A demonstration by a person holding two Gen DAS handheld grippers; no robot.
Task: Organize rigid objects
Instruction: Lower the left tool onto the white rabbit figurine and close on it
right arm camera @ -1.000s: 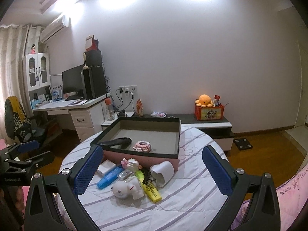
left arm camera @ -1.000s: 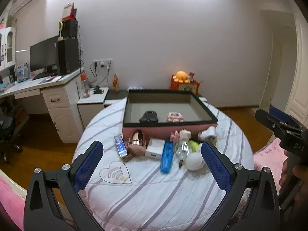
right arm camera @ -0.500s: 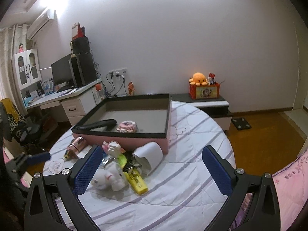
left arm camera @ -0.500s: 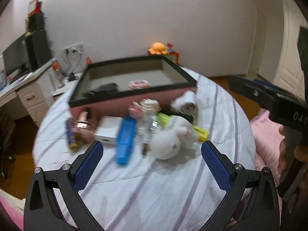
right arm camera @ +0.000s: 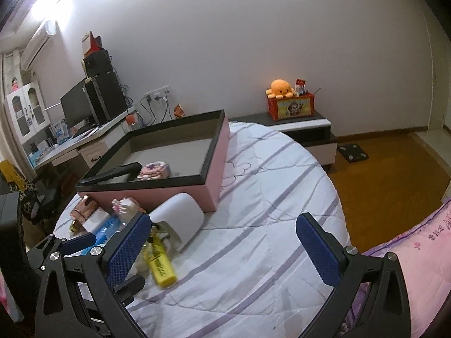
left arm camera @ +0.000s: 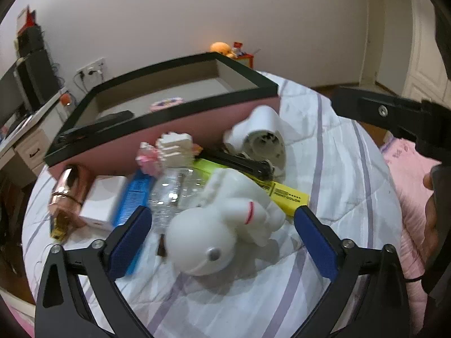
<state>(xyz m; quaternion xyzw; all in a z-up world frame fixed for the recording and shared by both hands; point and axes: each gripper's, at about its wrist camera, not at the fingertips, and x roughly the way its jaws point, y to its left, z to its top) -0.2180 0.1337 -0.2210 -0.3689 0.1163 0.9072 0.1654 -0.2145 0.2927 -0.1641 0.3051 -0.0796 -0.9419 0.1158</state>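
The left tool point(left arm camera: 222, 236) is spread wide, its two blue pads point(left arm camera: 128, 242) standing on either side of a white toy animal point(left arm camera: 225, 225) without touching it; it has hold of nothing. The toy lies on its side on a round bed point(left arm camera: 332, 174) covered with a white, purple-striped quilt, at the near edge of a pile of small things. Just behind it, touching or nearly so, are a clear plastic bottle point(left arm camera: 172, 194) and a yellow marker point(left arm camera: 279, 194) with a black pen-like thing point(left arm camera: 239, 163) across it. Farther back a white cup point(left arm camera: 262, 135) lies tipped on its side against the pink wall of a shallow box point(left arm camera: 169, 121) with a black rim. A pink-and-white block toy point(left arm camera: 169, 152) sits just in front of that wall. To the left lie a blue tube point(left arm camera: 135, 197), a white charger block point(left arm camera: 103, 202) and a rose-gold bottle point(left arm camera: 69, 188). Inside the box rest a dark flat thing point(left arm camera: 112, 117) and a pink round tin point(left arm camera: 166, 104).

The right tool point(right arm camera: 222, 249) is also wide open and empty, held over bare quilt to the right of the pile, with the yellow marker and the cup beside its left pad point(right arm camera: 126, 248). A hand point(left arm camera: 432, 217) grips its handle at the right of the left view.
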